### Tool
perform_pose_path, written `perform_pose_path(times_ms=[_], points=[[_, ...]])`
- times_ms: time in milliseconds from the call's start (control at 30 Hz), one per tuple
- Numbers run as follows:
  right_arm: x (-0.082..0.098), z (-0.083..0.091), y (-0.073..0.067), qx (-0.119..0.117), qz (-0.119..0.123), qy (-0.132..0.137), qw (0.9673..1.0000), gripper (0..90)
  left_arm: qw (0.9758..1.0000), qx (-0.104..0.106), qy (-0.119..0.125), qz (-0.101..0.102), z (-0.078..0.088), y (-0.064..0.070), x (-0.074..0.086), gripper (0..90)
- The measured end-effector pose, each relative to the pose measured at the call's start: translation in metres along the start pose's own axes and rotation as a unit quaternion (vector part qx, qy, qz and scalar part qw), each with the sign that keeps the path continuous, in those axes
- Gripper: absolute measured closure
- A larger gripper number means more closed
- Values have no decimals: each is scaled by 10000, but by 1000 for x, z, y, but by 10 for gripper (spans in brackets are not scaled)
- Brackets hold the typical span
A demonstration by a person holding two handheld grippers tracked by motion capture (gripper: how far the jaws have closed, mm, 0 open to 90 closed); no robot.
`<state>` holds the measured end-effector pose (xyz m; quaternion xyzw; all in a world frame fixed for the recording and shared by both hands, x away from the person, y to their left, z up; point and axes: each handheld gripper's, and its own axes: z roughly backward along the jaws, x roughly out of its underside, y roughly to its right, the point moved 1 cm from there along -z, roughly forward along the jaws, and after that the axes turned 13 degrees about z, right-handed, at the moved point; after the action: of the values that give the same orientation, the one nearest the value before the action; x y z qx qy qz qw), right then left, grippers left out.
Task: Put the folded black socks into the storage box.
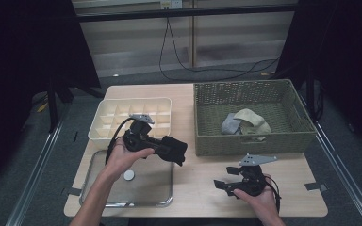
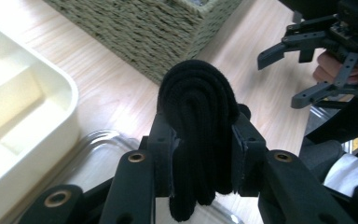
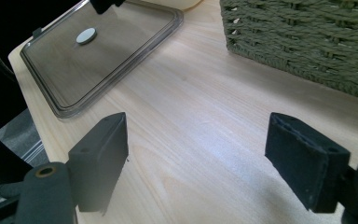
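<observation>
Left tongs (image 2: 204, 140) are clamping a folded black cloth (image 2: 198, 112), holding it above the clear tray (image 1: 99, 188), near the green basket (image 1: 245, 141). Right tongs (image 3: 196, 158) are gaping wide and empty over the bench (image 1: 202, 183).

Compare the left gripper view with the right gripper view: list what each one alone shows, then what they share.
Left gripper view alone: the left gripper shut on a folded black cloth, a corner of the cream compartment tray, and farther off the right gripper in a hand.

Right gripper view alone: the right gripper's own open jaws with nothing between them, and a round white disc lying on the clear lid.

Both: the wooden table, the woven green basket, and the clear lid.
</observation>
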<state>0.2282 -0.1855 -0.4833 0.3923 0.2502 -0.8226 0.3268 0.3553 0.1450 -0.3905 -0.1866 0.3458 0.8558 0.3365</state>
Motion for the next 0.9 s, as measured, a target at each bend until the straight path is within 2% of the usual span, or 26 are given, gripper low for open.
perform_pose_path(times_ms=[133, 200, 400, 467, 633, 667, 733, 900], points=[[0, 1, 0, -16, 27, 29, 10000, 201, 9998, -98, 127, 94, 8, -4, -4, 666], [0, 1, 0, -18, 10, 29, 10000, 199, 9999, -132, 75, 35, 12, -6, -7, 666], [0, 1, 0, -8, 18, 5, 10000, 198, 9996, -191, 183, 86, 24, -13, -15, 666], [0, 0, 1, -16, 18, 5, 10000, 198, 9995, -263, 136, 71, 27, -15, -17, 666], [0, 0, 0, -45, 32, -5, 10000, 197, 9993, -315, 196, 106, 35, -20, -23, 667], [0, 0, 0, -46, 30, -12, 10000, 198, 9992, -355, 146, 58, 37, -21, -25, 667], [0, 0, 0, -44, 34, -8, 10000, 198, 9990, -366, 219, 128, 42, -22, -28, 666], [0, 0, 1, -53, 16, -26, 10000, 198, 9986, -441, 283, 114, 53, -27, -37, 666]])
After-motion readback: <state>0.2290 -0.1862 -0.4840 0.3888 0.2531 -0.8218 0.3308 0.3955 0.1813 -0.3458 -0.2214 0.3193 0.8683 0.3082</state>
